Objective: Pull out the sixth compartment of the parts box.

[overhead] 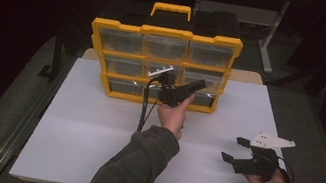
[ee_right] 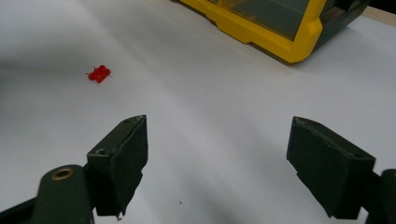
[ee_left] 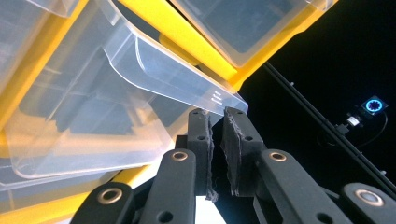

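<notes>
Fingers (ee_left: 205, 140) of the left gripper (overhead: 179, 90) stand nearly together, pinched on the lower lip of a clear drawer (ee_left: 140, 88) in the bottom row of the yellow organizer (overhead: 161, 66), though the thin plastic is hard to make out between the pads. That drawer sits directly ahead of and above these fingers, tilted partway out of its slot, its front edge touching the fingertips. Off to the person's right, the right gripper (overhead: 244, 154) rests in its hand just above the white surface (overhead: 93, 130), its fingers (ee_right: 121, 154) wide apart with nothing between them; a small cluster of red push pins (ee_right: 98, 73) lies on the surface ahead of those fingers and to their left, well apart from them. The step in hand looks like drawing the drawer out. The grip seems to sit only on the very rim of a smooth, slippery lip, so a pull at a slant could let the plastic slide out of the pads and the drawer drop back or hang askew. A harder tug may drag the whole organizer forward across the surface, since nothing braces it and the right gripper is far from it. If the drawer comes fully free held by one edge, it could tip and spill whatever it holds; its contents cannot be made out.
</notes>
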{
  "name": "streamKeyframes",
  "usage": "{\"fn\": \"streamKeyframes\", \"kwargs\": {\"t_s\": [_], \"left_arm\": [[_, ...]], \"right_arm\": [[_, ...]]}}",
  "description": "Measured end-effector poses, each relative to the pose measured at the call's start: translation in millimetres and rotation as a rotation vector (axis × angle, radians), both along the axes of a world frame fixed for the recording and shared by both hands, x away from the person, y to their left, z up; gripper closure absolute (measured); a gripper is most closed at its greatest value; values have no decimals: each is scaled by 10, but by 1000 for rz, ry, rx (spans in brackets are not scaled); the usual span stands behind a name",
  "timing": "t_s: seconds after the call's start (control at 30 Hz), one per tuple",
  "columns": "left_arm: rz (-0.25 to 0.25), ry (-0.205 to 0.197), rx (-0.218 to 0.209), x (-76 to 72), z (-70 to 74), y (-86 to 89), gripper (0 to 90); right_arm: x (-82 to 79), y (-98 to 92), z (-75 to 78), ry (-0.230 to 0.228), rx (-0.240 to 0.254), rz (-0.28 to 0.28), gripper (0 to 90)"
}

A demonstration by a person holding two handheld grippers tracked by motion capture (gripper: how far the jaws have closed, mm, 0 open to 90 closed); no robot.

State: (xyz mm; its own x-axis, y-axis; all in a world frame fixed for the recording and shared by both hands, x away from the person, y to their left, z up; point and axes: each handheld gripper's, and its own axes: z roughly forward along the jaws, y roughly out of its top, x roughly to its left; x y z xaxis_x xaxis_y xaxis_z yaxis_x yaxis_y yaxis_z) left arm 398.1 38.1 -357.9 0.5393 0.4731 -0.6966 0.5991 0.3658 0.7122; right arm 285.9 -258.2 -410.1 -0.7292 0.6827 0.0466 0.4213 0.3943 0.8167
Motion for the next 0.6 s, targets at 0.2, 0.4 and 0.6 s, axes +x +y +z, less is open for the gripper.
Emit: {"fn": "streamKeyframes", "kwargs": {"t_s": [0.2, 0.4, 0.6], "left_arm": [[-7, -9, 6, -38, -3, 10, 808], [-48, -9, 56, -88, -38, 63, 770], [-115, -71, 189, -111, 43, 184, 725]], "right_arm": [[5, -9, 7, 0, 4, -8, 197], [1, -3, 8, 2, 3, -6, 196], [-2, 4, 9, -1, 0, -2, 196]]}}
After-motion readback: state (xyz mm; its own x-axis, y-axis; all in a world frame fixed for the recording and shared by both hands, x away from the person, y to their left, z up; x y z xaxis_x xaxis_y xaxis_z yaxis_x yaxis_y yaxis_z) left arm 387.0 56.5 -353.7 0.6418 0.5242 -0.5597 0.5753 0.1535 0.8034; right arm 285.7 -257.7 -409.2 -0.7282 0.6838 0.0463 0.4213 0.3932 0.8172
